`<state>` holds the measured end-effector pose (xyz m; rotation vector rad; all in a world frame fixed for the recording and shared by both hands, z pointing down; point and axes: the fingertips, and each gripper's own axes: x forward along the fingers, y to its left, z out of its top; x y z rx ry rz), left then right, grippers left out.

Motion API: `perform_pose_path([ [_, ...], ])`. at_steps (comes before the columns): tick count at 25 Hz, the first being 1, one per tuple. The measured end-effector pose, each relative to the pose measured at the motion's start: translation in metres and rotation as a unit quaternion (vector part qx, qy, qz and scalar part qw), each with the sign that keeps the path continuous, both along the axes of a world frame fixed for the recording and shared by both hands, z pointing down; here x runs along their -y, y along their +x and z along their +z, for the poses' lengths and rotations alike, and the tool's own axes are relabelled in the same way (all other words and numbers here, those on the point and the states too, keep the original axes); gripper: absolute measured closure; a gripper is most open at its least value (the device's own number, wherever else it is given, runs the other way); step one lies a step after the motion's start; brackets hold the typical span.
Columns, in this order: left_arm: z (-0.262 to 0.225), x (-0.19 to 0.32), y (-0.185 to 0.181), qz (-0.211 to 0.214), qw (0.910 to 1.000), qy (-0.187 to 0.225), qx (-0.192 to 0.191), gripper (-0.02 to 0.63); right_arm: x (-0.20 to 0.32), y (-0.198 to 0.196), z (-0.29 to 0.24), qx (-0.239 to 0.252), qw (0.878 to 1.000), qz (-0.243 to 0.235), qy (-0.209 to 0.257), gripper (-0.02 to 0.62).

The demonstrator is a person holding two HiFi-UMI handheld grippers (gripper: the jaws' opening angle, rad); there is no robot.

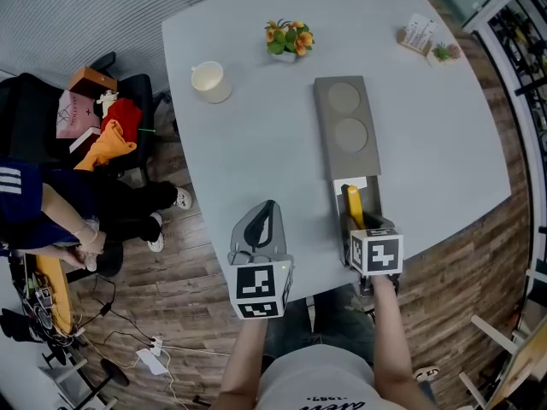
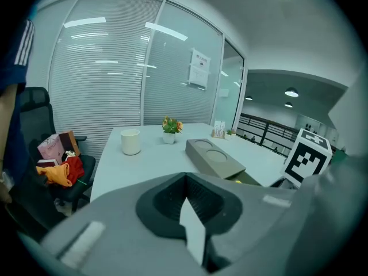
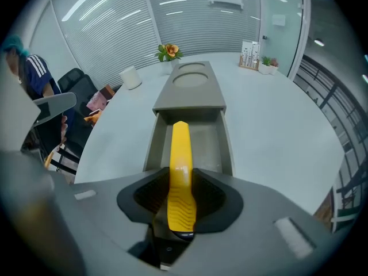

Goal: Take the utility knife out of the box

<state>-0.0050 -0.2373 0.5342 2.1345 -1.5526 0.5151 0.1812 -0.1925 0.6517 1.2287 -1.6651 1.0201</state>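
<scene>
At the lower right of the head view, my right gripper (image 1: 356,222) pinches the yellow utility knife (image 3: 180,165), its pads pressing both sides of the ribbed handle. That knife sits lengthwise within the open end of the grey box (image 1: 346,126), tip toward the slid-back lid with two round hollows; I cannot tell whether it has lifted off the box floor. My left gripper (image 1: 263,222), lower centre, has its jaws pressed together on nothing, over the near edge of the surface (image 1: 256,143), left of the box and apart from it. A white cup (image 1: 210,82) and a small flower pot (image 1: 289,38) stand toward the top of the frame.
</scene>
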Motion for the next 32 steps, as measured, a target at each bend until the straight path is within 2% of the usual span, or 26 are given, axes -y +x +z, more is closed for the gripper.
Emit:
perform_pose_path([
  [15, -0.063, 0.009, 0.001, -0.011, 0.9976, 0.068, -0.008, 0.606, 0.018, 0.018, -0.076, -0.003, 0.993, 0.024, 0.117, 0.442],
  [25, -0.112, 0.016, -0.007, -0.032, 0.9933, 0.111, -0.011, 0.606, 0.041, 0.026, -0.14, 0.003, 0.98, 0.04, 0.197, 0.442],
  [32, -0.151, 0.021, -0.011, -0.037, 0.9873, 0.154, -0.008, 0.606, 0.06, 0.032, -0.185, 0.003, 0.965, 0.036, 0.259, 0.442],
])
